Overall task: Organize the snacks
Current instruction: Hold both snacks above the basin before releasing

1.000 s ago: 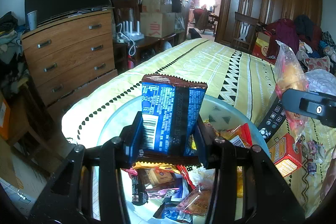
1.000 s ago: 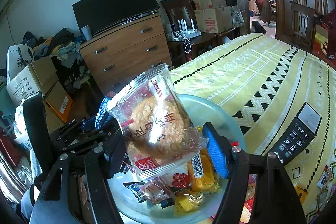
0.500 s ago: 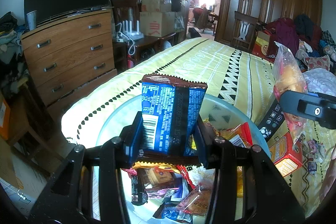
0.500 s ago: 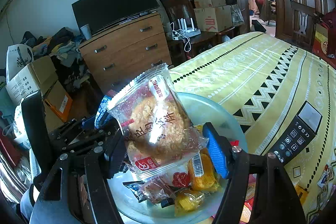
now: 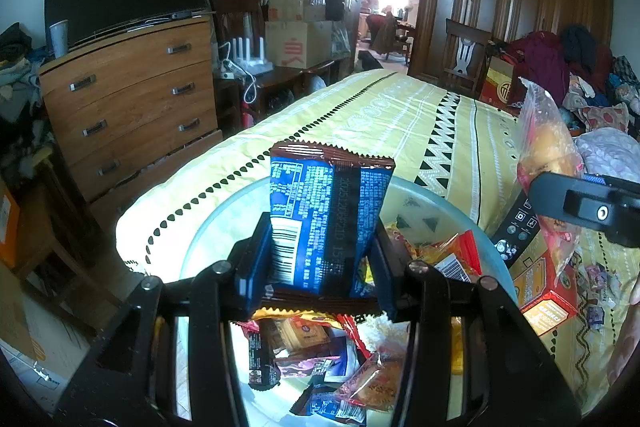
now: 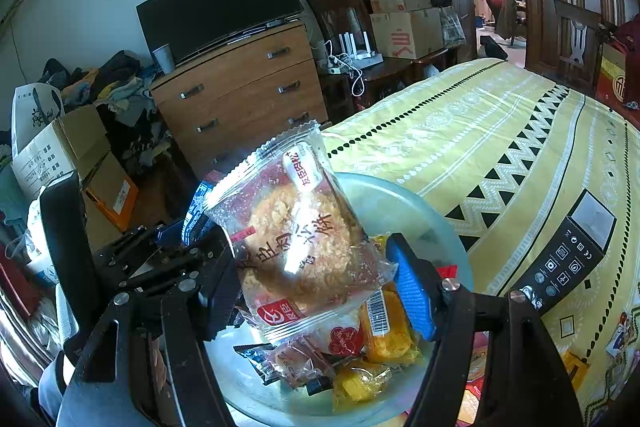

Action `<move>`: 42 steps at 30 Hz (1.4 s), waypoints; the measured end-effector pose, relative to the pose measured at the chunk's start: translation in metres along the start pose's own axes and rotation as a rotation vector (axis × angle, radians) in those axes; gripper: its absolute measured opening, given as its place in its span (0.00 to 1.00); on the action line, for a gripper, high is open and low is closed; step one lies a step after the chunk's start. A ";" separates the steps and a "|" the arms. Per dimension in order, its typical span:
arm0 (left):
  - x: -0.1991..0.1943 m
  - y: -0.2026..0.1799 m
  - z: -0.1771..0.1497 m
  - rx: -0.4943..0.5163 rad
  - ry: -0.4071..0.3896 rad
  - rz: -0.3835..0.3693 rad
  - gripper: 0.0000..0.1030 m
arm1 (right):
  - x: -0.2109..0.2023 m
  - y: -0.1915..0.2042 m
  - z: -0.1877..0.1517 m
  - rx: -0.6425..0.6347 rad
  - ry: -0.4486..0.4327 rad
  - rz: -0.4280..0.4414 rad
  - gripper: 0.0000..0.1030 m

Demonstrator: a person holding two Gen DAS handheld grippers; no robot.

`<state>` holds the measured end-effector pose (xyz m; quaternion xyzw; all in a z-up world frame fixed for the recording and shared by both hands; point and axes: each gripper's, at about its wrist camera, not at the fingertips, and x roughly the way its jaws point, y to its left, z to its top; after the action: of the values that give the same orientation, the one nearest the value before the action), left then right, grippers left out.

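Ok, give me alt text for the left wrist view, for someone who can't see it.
The left gripper clamps an upright blue snack packet above a pale bowl of mixed snacks on a yellow patterned bedspread. At right, the other gripper holds a clear pastry bag.

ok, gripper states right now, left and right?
Left gripper: closed on the blue snack packet, held upright over the bowl.
Right gripper: closed on the clear-wrapped pastry, over the same bowl.

A bed (image 6: pixel 500 131) under a yellow patterned spread carries a pale round bowl (image 6: pixel 404 195) of snacks, a black remote (image 6: pixel 568 259) beside it, and a red-orange box (image 5: pixel 548 291)
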<state>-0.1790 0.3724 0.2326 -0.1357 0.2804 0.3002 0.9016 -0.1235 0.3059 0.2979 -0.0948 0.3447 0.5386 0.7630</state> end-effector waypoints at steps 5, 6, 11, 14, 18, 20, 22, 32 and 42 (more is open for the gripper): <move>0.000 0.000 0.000 0.001 0.001 0.000 0.44 | 0.000 0.000 0.001 0.000 0.001 -0.006 0.71; 0.000 0.000 0.000 0.002 0.002 0.000 0.44 | 0.000 0.000 0.001 -0.001 0.003 -0.006 0.71; 0.001 0.001 0.000 0.004 0.005 -0.002 0.44 | 0.001 -0.001 -0.001 0.000 0.005 -0.005 0.71; 0.002 0.002 0.000 0.004 0.005 -0.002 0.44 | 0.002 -0.001 -0.004 0.002 0.008 -0.007 0.71; 0.002 0.003 0.000 0.004 0.008 -0.003 0.44 | 0.004 -0.002 -0.005 0.007 0.010 -0.009 0.71; 0.003 0.003 0.000 0.005 0.009 -0.003 0.44 | 0.005 -0.002 -0.006 0.005 0.012 -0.009 0.71; 0.003 0.003 0.000 0.006 0.009 -0.002 0.44 | 0.005 -0.003 -0.007 0.006 0.014 -0.010 0.71; 0.009 0.003 -0.004 0.009 0.021 -0.001 0.44 | 0.010 -0.003 -0.008 0.010 0.024 -0.007 0.71; 0.012 0.005 -0.005 0.001 0.036 0.021 0.49 | 0.021 -0.001 -0.008 0.010 0.050 0.003 0.73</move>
<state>-0.1761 0.3805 0.2213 -0.1378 0.2983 0.3069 0.8932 -0.1220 0.3170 0.2788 -0.1040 0.3667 0.5353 0.7538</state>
